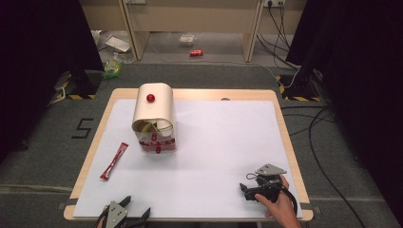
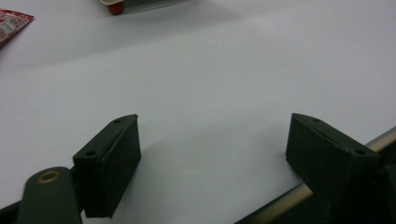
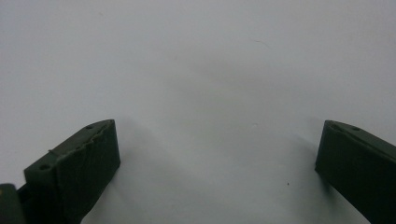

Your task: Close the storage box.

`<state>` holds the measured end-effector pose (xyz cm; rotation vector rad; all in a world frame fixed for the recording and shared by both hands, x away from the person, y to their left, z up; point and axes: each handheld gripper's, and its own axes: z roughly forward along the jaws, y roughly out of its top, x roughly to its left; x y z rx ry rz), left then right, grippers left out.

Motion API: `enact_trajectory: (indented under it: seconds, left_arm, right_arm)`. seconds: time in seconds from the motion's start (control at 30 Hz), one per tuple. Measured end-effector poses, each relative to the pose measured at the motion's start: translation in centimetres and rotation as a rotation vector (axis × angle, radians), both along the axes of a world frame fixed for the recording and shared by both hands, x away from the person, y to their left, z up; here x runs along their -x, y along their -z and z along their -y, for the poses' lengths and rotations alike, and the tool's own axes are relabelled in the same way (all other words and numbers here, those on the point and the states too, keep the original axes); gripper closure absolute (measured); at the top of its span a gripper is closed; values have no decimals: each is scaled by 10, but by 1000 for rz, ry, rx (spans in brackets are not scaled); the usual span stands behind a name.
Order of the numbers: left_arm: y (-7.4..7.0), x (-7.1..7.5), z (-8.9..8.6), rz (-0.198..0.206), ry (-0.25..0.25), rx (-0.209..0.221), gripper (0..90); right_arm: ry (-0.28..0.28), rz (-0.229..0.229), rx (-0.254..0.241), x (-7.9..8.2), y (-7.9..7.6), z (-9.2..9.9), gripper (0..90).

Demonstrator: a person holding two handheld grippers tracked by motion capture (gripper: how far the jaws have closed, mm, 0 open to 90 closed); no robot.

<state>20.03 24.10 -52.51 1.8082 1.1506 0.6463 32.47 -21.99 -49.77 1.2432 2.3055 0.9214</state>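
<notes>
A cream box [image 1: 153, 114] with a rounded top and a red knob [image 1: 150, 98] stands on the white sheet at the back left. Its front opening shows something yellowish above a red-and-white part. A red sachet [image 1: 114, 161] lies flat to the box's front left, and its corner [image 2: 11, 25] shows in the left gripper view. My left gripper [image 1: 138, 205] [image 2: 215, 121] rests open at the table's front edge, nothing between its jaws. A hand holds my right gripper [image 1: 244, 191] [image 3: 218, 126] open low over bare sheet at the front right.
The white sheet [image 1: 218, 142] covers a wooden table [image 1: 285, 128] whose rim shows on all sides. Behind the table, on the floor, lie cables [image 1: 313, 118], a red can [image 1: 196, 52] and some litter. Dark curtains flank both sides.
</notes>
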Motion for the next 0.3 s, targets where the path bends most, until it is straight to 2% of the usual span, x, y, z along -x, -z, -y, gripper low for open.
enact_trajectory:
  seconds: [0.3]
  left_arm:
    - [0, 0, 0, -2, 0, 2, 169]
  right_arm:
    - [1, 0, 0, 0, 0, 0, 3]
